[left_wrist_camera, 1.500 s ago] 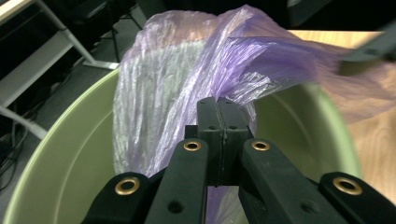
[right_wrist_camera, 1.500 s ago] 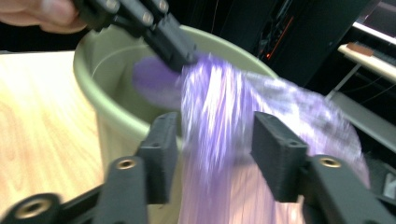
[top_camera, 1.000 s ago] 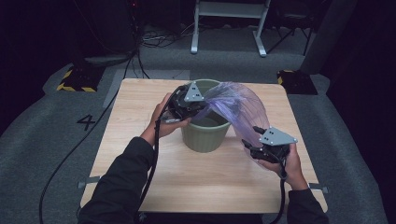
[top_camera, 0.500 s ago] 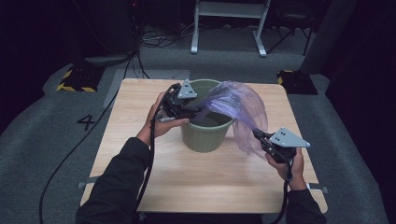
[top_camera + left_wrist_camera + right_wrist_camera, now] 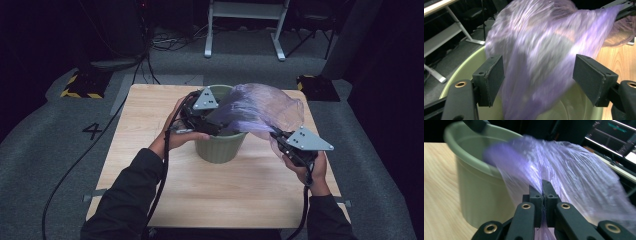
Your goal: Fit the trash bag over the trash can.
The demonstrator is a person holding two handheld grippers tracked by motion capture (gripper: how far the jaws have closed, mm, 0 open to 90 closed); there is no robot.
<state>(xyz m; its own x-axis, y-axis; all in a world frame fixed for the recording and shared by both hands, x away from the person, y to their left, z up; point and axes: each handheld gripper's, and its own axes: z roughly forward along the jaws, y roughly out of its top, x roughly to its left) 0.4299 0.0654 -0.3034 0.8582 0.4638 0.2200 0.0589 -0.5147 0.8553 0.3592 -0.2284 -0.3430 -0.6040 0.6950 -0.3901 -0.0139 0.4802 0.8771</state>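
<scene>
Two grippers are busy with one thin purple bag (image 5: 260,107) and a green bin (image 5: 220,145) that stands near the middle of the wooden table (image 5: 150,165). The bag is half in and half out — one part hangs down into the bin, the rest puffs up over the rim and stretches across to the right. The right gripper (image 5: 543,188) has its jaws pressed together on a pinch of the plastic, and the film fans out from that pinch toward the bin. The left gripper (image 5: 539,80) sits over the bin's mouth with its jaws wide apart; they have just been opening, and the bag runs between the pads (image 5: 495,75) without being squeezed by them. To me it looks like the step in hand is lining the bin: the bag is being pulled open and spread so it can sit inside. I think the next move asks the left gripper to find the loose edge of the bag near the rim and pinch it — then both sides can be drawn apart and folded down over the rim. The plastic is slippery and floppy, so a slow, sure pinch seems best.
</scene>
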